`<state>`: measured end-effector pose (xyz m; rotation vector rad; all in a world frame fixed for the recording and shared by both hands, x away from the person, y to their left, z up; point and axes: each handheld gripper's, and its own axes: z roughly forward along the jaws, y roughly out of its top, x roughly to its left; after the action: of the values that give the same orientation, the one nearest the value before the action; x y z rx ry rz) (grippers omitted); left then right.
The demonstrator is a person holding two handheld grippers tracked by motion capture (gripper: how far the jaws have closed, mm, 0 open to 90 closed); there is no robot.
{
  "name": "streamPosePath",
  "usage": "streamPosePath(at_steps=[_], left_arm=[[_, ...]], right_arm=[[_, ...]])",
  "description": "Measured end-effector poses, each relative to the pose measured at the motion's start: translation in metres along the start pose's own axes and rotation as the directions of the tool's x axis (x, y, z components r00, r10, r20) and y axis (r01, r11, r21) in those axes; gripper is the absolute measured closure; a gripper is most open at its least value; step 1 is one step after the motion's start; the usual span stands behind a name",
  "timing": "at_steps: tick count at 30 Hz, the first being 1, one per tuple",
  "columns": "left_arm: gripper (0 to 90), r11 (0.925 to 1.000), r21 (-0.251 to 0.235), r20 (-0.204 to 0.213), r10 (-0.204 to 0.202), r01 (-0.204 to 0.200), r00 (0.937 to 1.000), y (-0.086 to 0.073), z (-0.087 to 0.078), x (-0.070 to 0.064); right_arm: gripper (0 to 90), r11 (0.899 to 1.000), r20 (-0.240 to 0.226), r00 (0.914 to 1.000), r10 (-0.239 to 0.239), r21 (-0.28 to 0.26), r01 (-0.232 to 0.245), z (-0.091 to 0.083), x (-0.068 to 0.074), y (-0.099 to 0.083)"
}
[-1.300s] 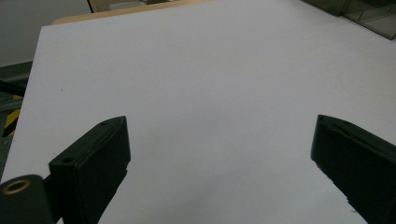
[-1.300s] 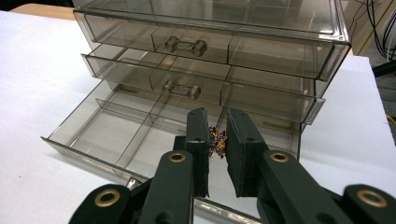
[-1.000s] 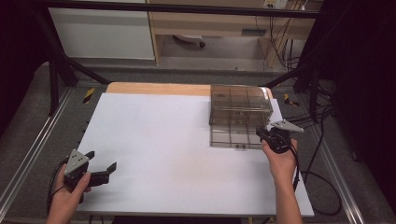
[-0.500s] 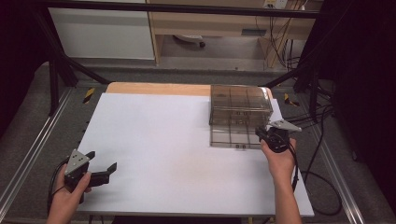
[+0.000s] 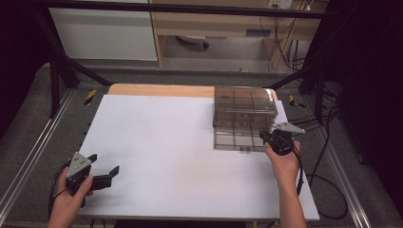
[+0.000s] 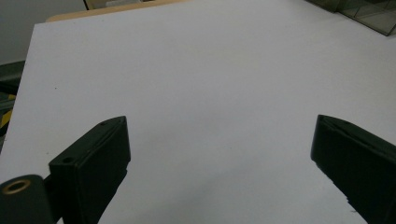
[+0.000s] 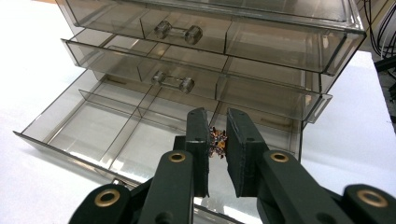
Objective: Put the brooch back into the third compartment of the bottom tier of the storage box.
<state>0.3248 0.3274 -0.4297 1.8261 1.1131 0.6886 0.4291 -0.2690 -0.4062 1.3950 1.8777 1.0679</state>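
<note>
Right gripper: we hold the right gripper [image 7: 217,140] over the pulled-out bottom drawer [image 7: 116,135] of the smoky clear drawer unit [image 5: 244,107], near the bench's far right corner; in the high view it [image 5: 274,138] sits just at the drawer's right front corner.
Its fingers: clenched on a small multicoloured trinket [image 7: 217,142], which sits pinched between the two black pads, above the drawer's right-hand compartments. We cannot tell what the trinket is; it is small and sparkly, with purple and orange in it.
Drawer unit: three drawers stacked; the upper two are closed, each with a clear bar handle [image 7: 179,31], and the bottom one stands open toward us, its dividers showing.
Left gripper: we hold the left gripper [image 5: 102,167] at the bench's near left corner, well apart from the drawer unit.
Its fingers: released, spread wide with nothing between them, just above the white bench top [image 6: 205,79].
Bench: a white sheet over a wooden top, the wood showing along the far edge [image 5: 161,90].
</note>
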Motion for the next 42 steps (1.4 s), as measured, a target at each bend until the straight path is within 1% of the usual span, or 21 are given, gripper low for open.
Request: streamPosePath(at_steps=[14, 27, 29, 32, 42], left_arm=[[4.8, 1.0000, 0.000, 0.005, -0.001, 0.001, 1.0000, -0.0002, 0.0007, -0.0010], [4.8, 1.0000, 0.007, 0.008, 0.005, -0.005, 1.0000, -0.0003, 0.0009, -0.0016], [4.8, 1.0000, 0.006, 0.008, 0.000, 0.000, 1.0000, -0.0004, 0.0012, -0.0019], [4.8, 1.0000, 0.007, 0.008, 0.006, -0.006, 1.0000, -0.0003, 0.0010, -0.0017], [4.9, 1.0000, 0.006, 0.008, 0.001, -0.001, 1.0000, -0.0004, 0.0013, -0.0021]], right_arm=[[79.6, 1.000, -0.001, 1.0000, -0.008, 0.017, 0.008, 0.0023, 0.0007, -0.0013], [79.6, 0.999, 0.006, 0.9998, -0.016, 0.029, 0.016, 0.0044, -0.0009, -0.0036], [79.6, 0.999, 0.008, 0.9999, -0.014, 0.031, 0.014, 0.0049, -0.0009, -0.0041], [79.6, 0.999, 0.011, 0.9998, -0.018, 0.040, 0.017, 0.0054, -0.0014, -0.0047], [79.5, 0.998, 0.021, 0.9995, -0.023, 0.056, 0.022, 0.0078, -0.0031, -0.0073]])
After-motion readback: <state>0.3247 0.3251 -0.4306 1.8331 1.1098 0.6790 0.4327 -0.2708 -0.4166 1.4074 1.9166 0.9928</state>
